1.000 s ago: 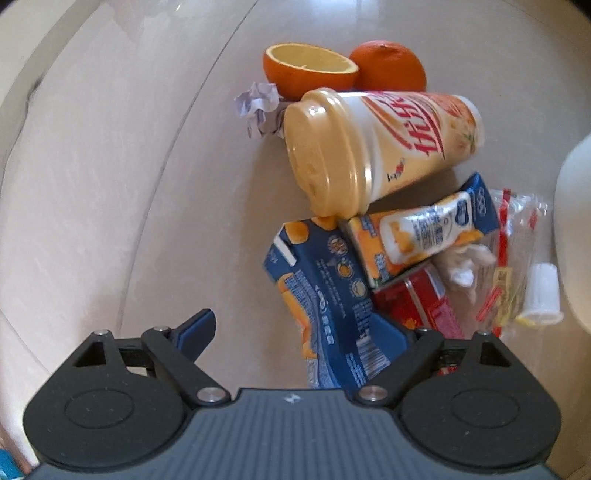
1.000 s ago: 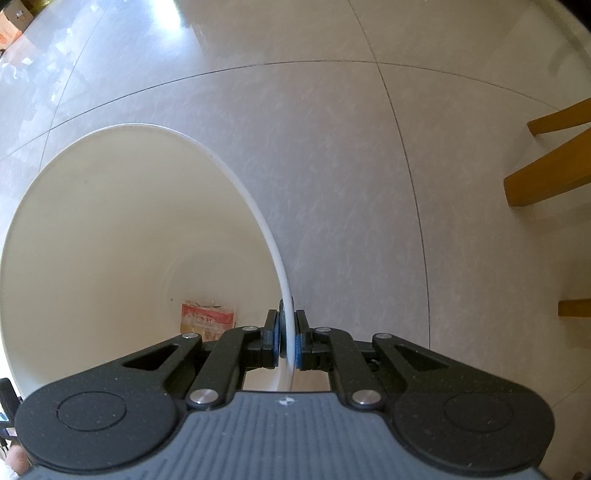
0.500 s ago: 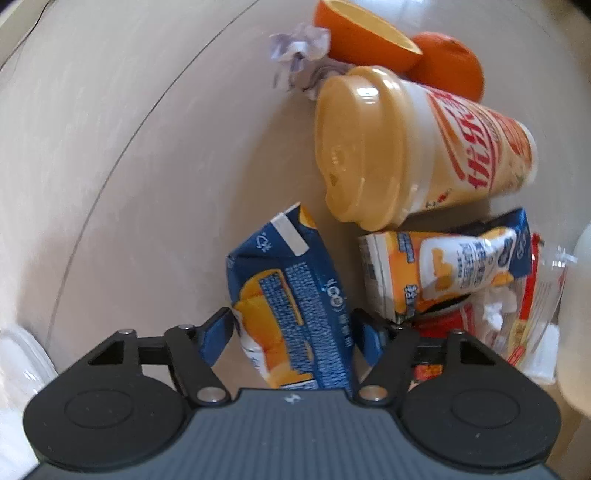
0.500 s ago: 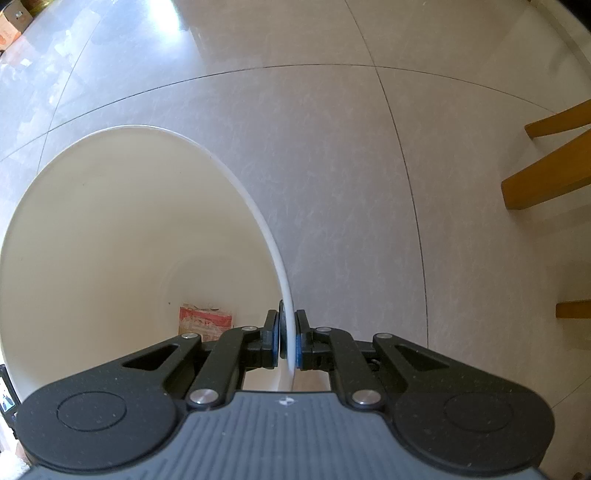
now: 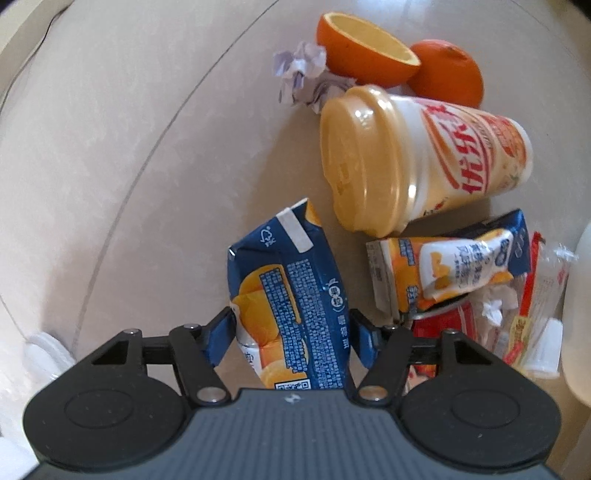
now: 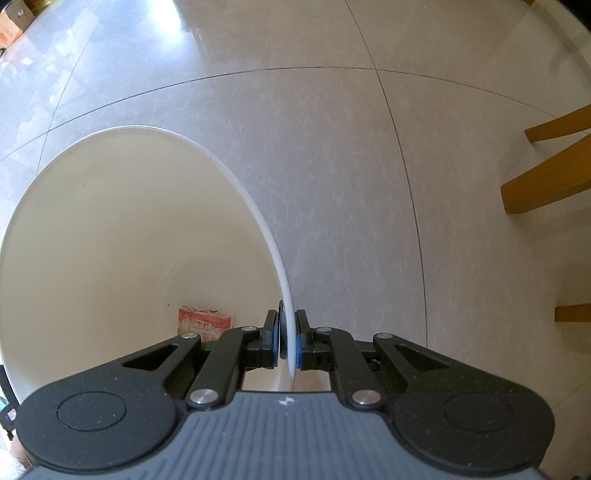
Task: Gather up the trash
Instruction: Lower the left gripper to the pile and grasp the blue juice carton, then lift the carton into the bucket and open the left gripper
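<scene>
A crumpled blue juice carton (image 5: pixel 295 288) lies on the tile floor between the fingers of my left gripper (image 5: pixel 291 332), which touch it on both sides. Beside it are a tipped yellow-lidded drink cup (image 5: pixel 424 158), a second squashed carton (image 5: pixel 443 273), a red pack (image 5: pixel 447 325), clear wrappers (image 5: pixel 543 295), crumpled paper (image 5: pixel 303 70), an orange half (image 5: pixel 362 48) and a whole orange (image 5: pixel 447 74). My right gripper (image 6: pixel 287 343) is shut on the rim of the white bin (image 6: pixel 110 229). One red wrapper (image 6: pixel 205 321) lies at the bin's bottom.
The bin's white wall (image 5: pixel 580 314) shows at the right edge of the left wrist view, close to the trash pile. Wooden chair legs (image 6: pixel 546 184) stand to the right of the bin. A cardboard box (image 6: pixel 11 22) sits far off at the top left.
My left gripper moved forward over the blue carton and its fingers closed in onto the carton's sides. The right gripper and the bin barely moved.
</scene>
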`<state>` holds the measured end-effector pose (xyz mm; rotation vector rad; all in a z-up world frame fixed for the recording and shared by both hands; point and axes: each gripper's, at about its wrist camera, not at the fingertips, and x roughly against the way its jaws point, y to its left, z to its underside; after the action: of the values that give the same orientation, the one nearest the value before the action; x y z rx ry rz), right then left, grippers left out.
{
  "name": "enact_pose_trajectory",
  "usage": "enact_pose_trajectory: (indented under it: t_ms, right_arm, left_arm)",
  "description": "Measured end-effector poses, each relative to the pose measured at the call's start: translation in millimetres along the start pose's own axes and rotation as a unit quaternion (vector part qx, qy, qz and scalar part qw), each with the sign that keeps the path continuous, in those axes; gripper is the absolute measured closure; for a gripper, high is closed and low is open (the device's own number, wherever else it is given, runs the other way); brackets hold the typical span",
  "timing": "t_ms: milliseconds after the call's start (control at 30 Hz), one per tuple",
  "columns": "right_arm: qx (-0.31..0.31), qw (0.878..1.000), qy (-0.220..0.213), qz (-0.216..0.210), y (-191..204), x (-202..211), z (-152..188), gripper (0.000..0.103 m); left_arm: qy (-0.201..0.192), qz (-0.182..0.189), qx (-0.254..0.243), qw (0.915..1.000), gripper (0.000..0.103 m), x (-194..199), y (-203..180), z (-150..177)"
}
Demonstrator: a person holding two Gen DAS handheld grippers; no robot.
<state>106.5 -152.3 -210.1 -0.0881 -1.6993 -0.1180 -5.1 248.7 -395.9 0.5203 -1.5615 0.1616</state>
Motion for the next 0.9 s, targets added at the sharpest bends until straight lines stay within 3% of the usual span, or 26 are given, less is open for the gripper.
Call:
enact_pose_trajectory:
  t_ms: [300,467,633,767,900]
  right_arm:
    - [0.002,1.0,0.0,0.0,1,1,0,0.093]
    - [0.001,1.0,0.0,0.002,2,2,0,0.092]
    - [0.001,1.0,-0.001,0.002,3,2,-1,0.092]
    - [0.002,1.0,0.0,0.001,3,2,0,0.093]
    - [0.0,1.0,0.0,0.0,2,2,-1,0.093]
  left_arm:
    - [-0.003,-0.023,-0.102,0.9945,0.039,68,-22,-12]
    - [-0.025,-0.012,-0.178,0.9836,0.039,129,-36,-26]
    - [-0.058,0.011,-0.269,0.9613,0.039,207,-72,-32]
    - [-0.101,0.044,-0.334,0.9361,0.039,270,-115,-31]
    - [-0.131,0.093,-0.368,0.9159,0.039,315,-160,-27]
